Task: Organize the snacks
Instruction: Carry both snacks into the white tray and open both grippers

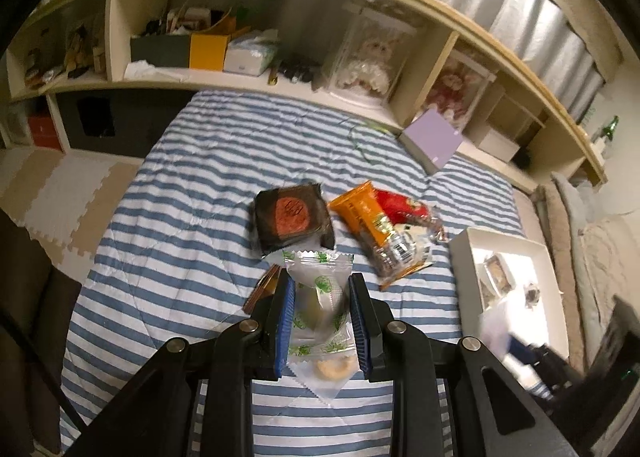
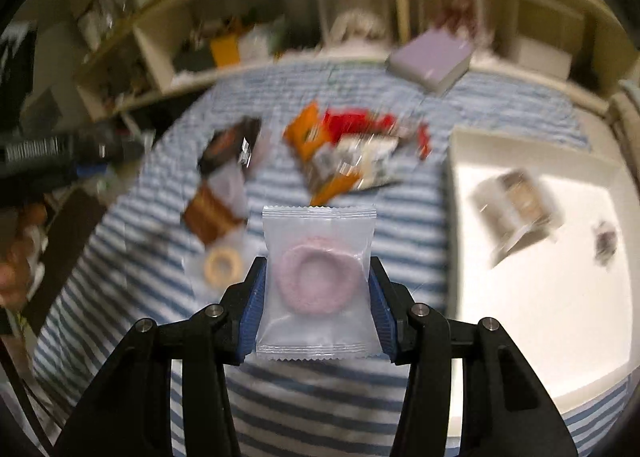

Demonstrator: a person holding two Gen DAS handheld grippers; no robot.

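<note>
Over a blue-and-white striped quilt (image 1: 168,257), the left gripper (image 1: 320,285) is holding a clear green-printed packet (image 1: 320,297) between its blue pads, the jaws narrowed onto the wrapper's sides. The packet's far end is sticking out beyond the fingertips, and a pale ring-shaped snack is showing at its near end. Just ahead on the quilt are lying a dark packet with a red round label (image 1: 292,217) and an orange packet (image 1: 372,225) overlapping a red one.

The right gripper (image 2: 318,269) is clasping a clear packet with a pink ring-shaped snack (image 2: 318,273), its pads pressing both side edges, the wrapper standing upright between them. A white tray (image 2: 540,277) is sitting to its right, already containing a wrapped snack (image 2: 516,209). This view is blurred.
</note>
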